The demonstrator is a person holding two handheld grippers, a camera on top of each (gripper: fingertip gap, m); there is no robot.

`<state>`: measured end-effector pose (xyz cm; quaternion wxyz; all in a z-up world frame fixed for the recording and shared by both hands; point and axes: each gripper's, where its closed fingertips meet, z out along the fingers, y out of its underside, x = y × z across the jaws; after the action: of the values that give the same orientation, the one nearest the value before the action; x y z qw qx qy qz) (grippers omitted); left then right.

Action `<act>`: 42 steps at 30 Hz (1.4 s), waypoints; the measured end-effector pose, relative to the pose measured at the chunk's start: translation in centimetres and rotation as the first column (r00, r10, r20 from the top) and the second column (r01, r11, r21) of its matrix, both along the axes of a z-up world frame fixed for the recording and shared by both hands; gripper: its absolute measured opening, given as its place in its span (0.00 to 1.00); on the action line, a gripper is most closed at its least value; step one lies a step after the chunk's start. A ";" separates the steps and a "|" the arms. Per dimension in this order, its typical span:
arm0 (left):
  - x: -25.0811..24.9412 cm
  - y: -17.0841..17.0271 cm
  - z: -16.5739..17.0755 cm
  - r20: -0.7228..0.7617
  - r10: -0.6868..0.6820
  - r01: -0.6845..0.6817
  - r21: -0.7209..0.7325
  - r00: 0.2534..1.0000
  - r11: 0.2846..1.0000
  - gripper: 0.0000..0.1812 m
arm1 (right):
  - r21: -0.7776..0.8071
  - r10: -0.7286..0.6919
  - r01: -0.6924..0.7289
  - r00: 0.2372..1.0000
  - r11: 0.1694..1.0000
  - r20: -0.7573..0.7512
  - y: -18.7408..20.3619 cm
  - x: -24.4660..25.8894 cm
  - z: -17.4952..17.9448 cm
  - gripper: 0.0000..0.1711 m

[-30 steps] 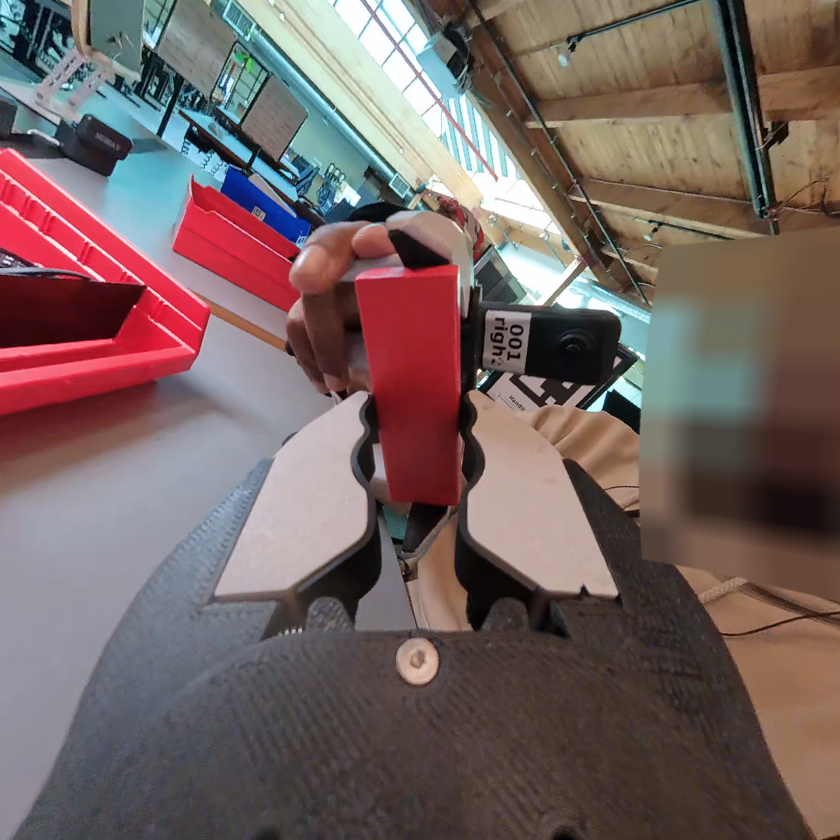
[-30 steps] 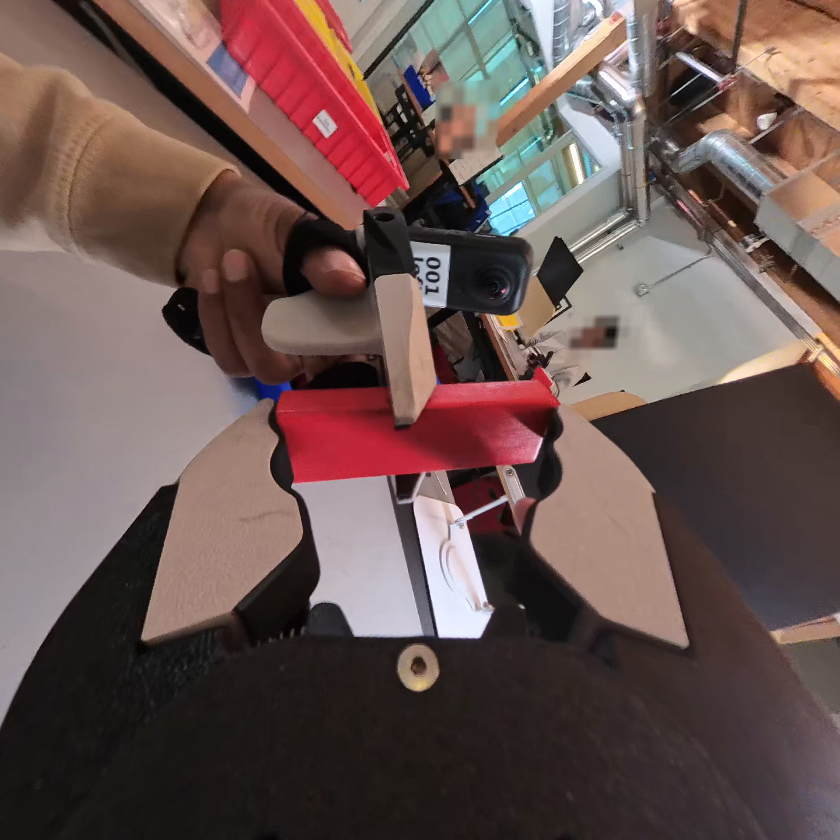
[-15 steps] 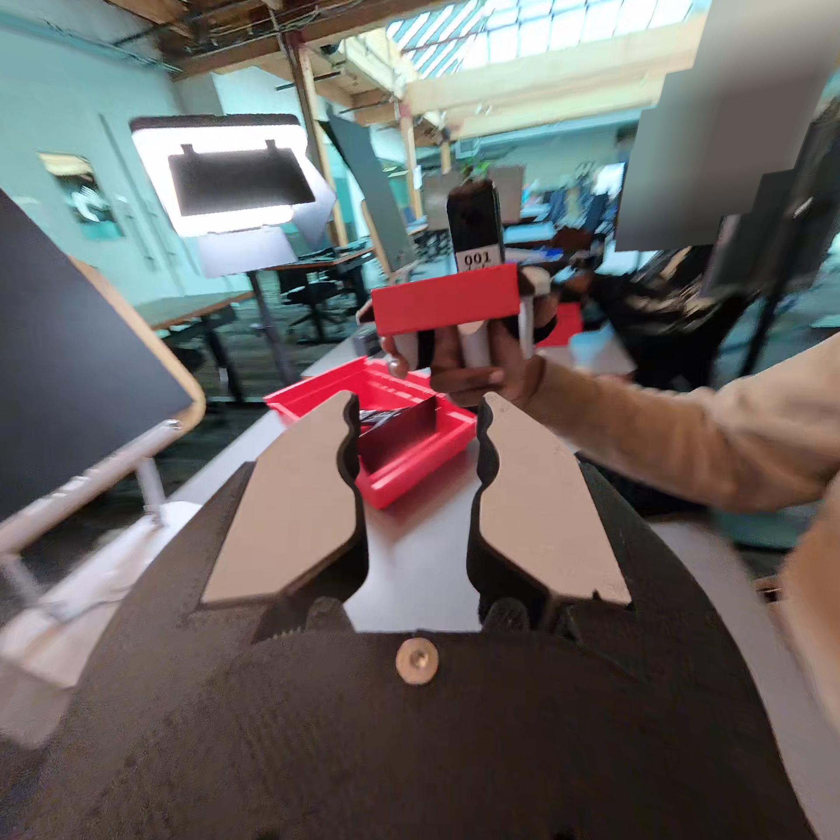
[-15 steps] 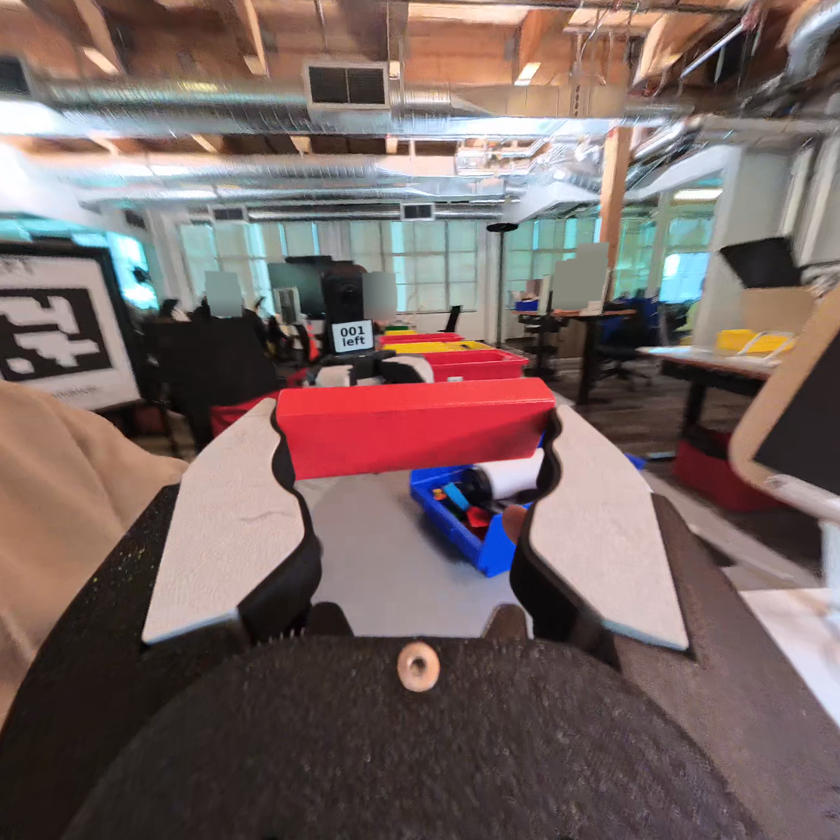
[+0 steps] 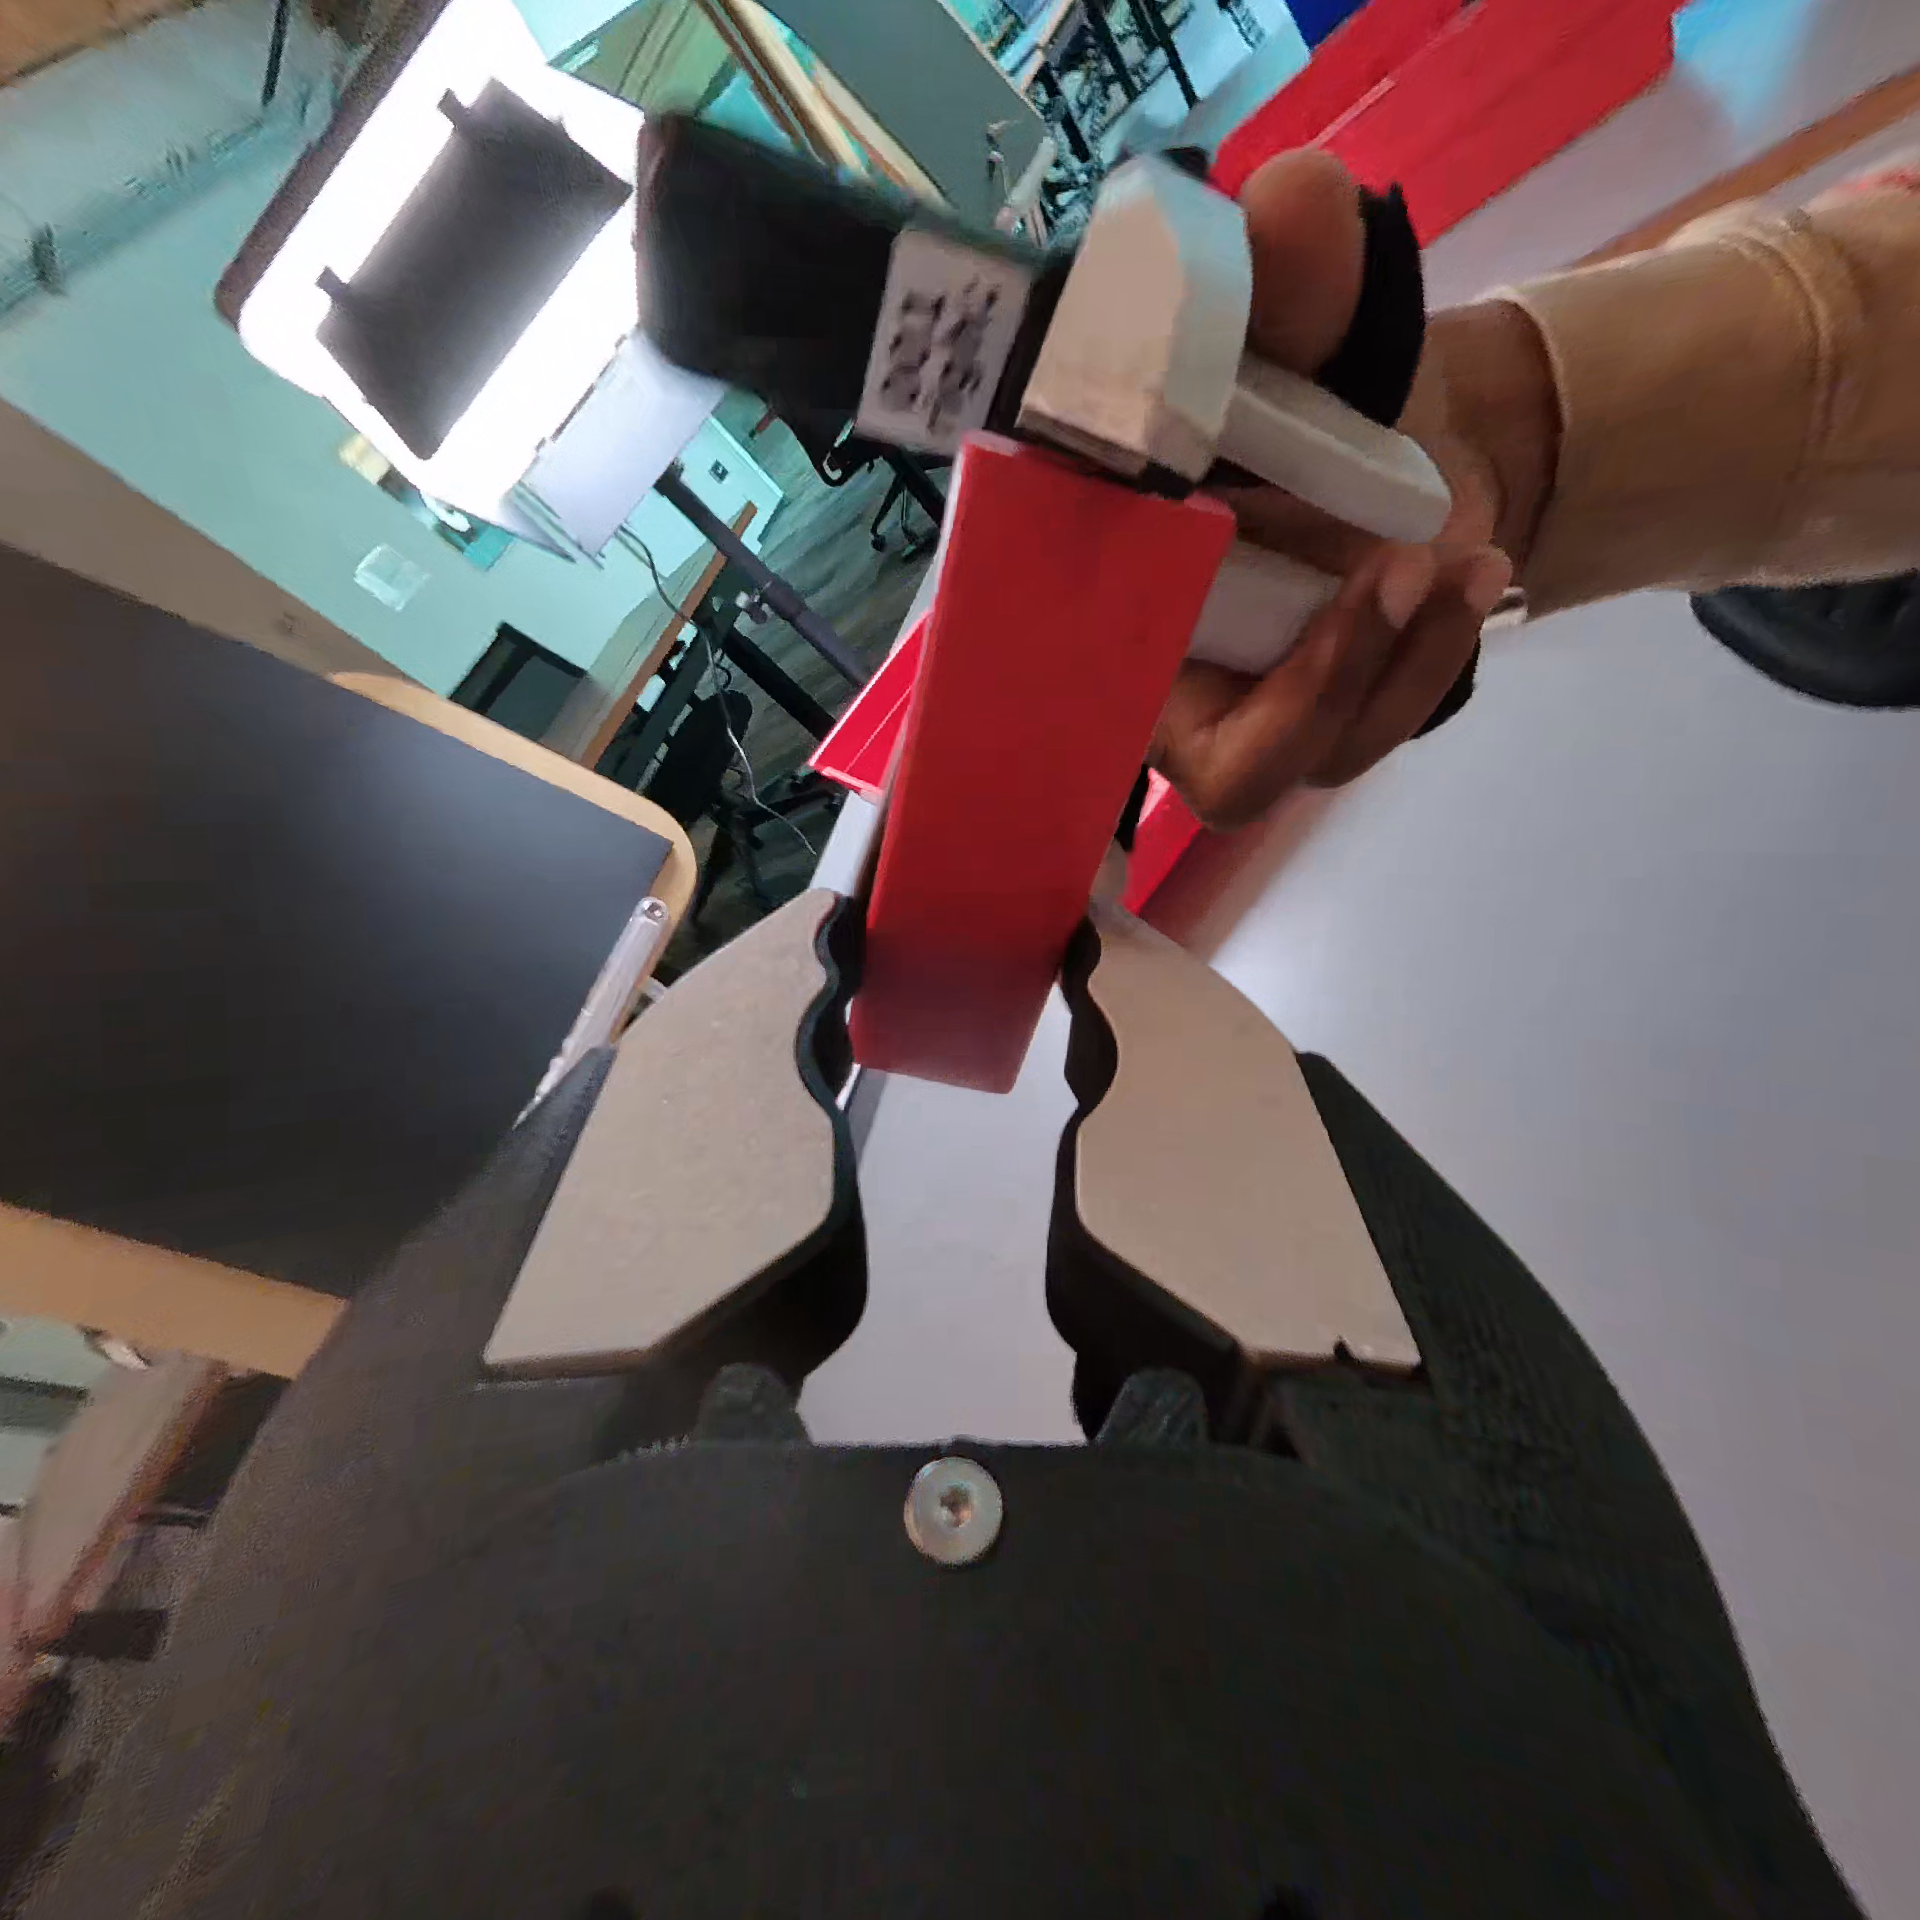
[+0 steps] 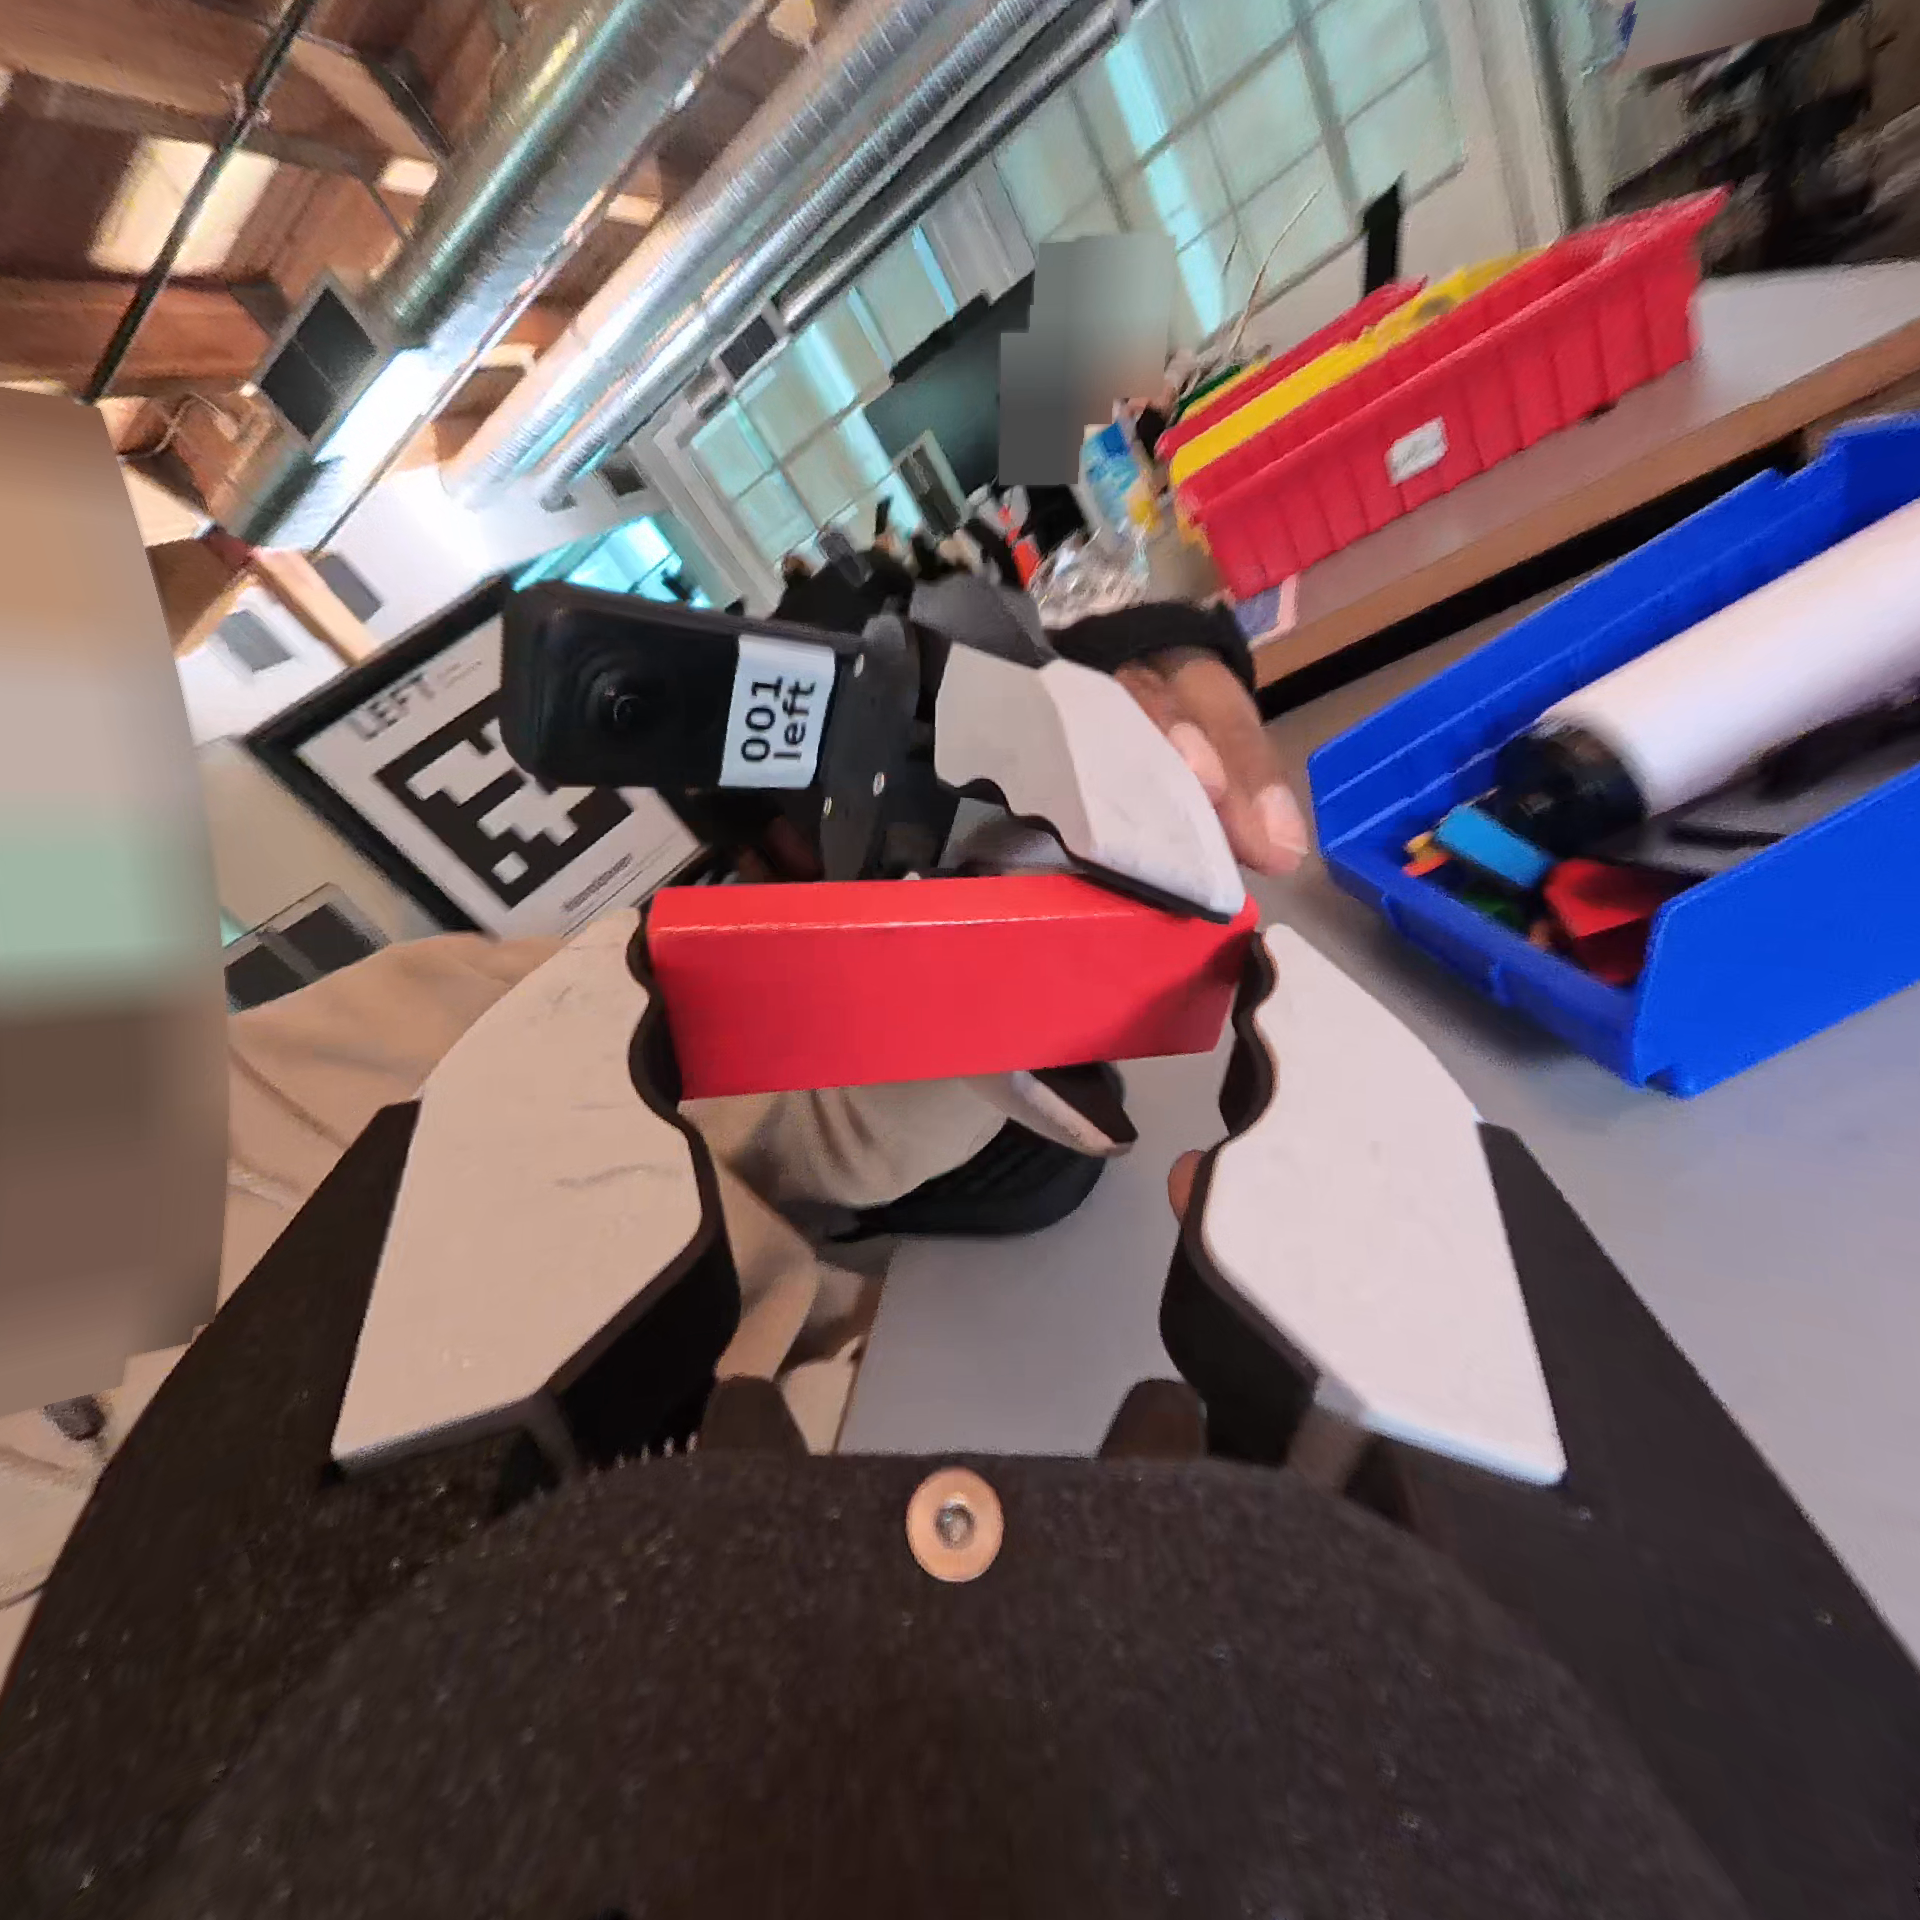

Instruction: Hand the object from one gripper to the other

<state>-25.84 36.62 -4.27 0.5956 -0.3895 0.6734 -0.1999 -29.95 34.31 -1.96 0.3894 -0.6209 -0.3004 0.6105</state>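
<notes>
Right claw: your right gripper (image 6: pixel 940 997) is clamped on the red block (image 6: pixel 940 982), one pad on each end face, so the block spans the gap crosswise.
Left claw: your left gripper (image 5: pixel 951 987) has the block's near end between its fingertips, close on both sides; I cannot tell whether the pads are pressing or only framing it.
Block position: in the air between the two claws, above the grey table (image 6: pixel 1662 1195), touching nothing else.
Long axis from the left claw: straight ahead, running away from the fingertips toward the right gripper at the far end.
Long axis from the right claw: side to side; the left claw's upper finger (image 6: pixel 1143 810) lies on the block's top edge at the right-hand end.
Deciding relation: the two grips cross at right angles, so neither blocks the other.
Nearer claw: both are at the block; the right one plainly carries it.
Next move, as I judge it: make sure the left is squeezed firm before you loosen the right.
Risk: with only an end gripped, the block may pivot.
</notes>
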 end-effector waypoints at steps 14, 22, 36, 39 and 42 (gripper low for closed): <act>0.3 -2.9 1.4 0.340 -0.332 0.373 -0.927 0.880 0.042 0.20 | 0.969 -0.771 0.047 0.616 0.242 0.163 3.4 3.2 0.1 0.61; 0.2 -4.6 0.7 0.290 -0.422 0.337 -0.941 0.859 0.038 0.20 | 0.982 -0.775 0.008 0.615 0.191 0.146 2.7 2.1 0.1 0.66; 0.2 -1.6 0.4 0.301 -0.293 0.337 -0.938 0.907 0.078 0.26 | 0.849 -0.605 -0.051 0.679 0.526 0.416 2.3 1.3 -4.1 0.66; 0.6 -2.5 0.5 0.338 -0.339 0.370 -0.929 0.878 0.032 0.19 | 0.868 -0.635 -0.108 0.639 0.484 0.434 2.2 0.7 -4.7 0.66; 0.5 -1.5 1.5 0.367 -0.278 0.411 -0.904 0.887 0.118 0.19 | 0.882 -0.662 -0.042 0.644 0.470 0.383 2.6 1.0 -3.6 0.63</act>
<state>-25.33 35.12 -2.77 0.1913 -0.4950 0.4360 -0.7268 -28.90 36.96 -5.53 0.6063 -0.5821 -0.5414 0.0210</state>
